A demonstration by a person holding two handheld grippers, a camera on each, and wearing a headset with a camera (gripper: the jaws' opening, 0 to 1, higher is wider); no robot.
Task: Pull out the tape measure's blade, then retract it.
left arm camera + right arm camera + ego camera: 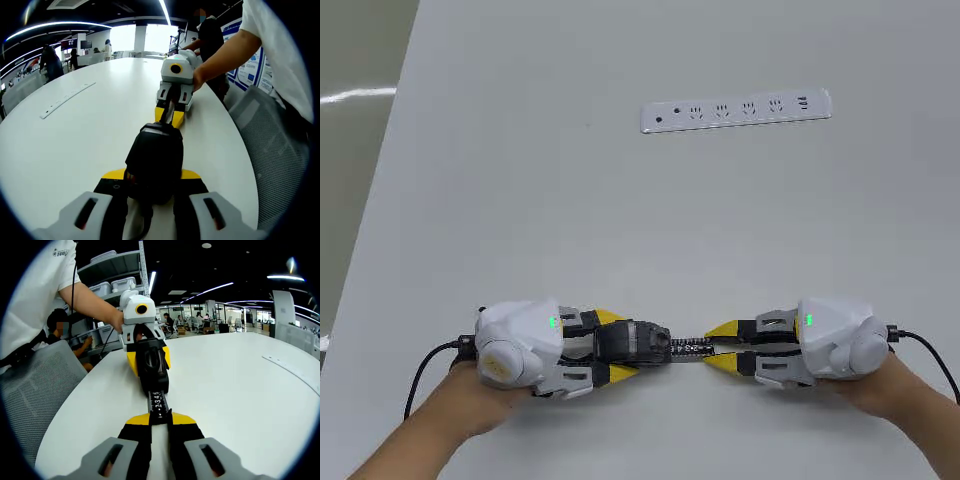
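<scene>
Nearest me, my left hand and right hand each hold one gripper, two in all, low over the white table. They point at each other, with the one tape between them.

The left gripper is clamped on the tape's black case, one yellow-tipped jaw on each side. In the left gripper view the case sits between the jaws and hides most of the gap.

A short stretch of blade runs out of the case toward the right gripper. That gripper sits just beside the tape and is pinched down on the blade's free end. In the right gripper view the blade passes between the two closed jaws, and I read the numerals 2, 3, 4, 5 on it. The blade looks straight and level from the case to the jaws.

Well beyond the tape, one white power strip lies flat on the table. I can't make out a plug in any of its sockets.
</scene>
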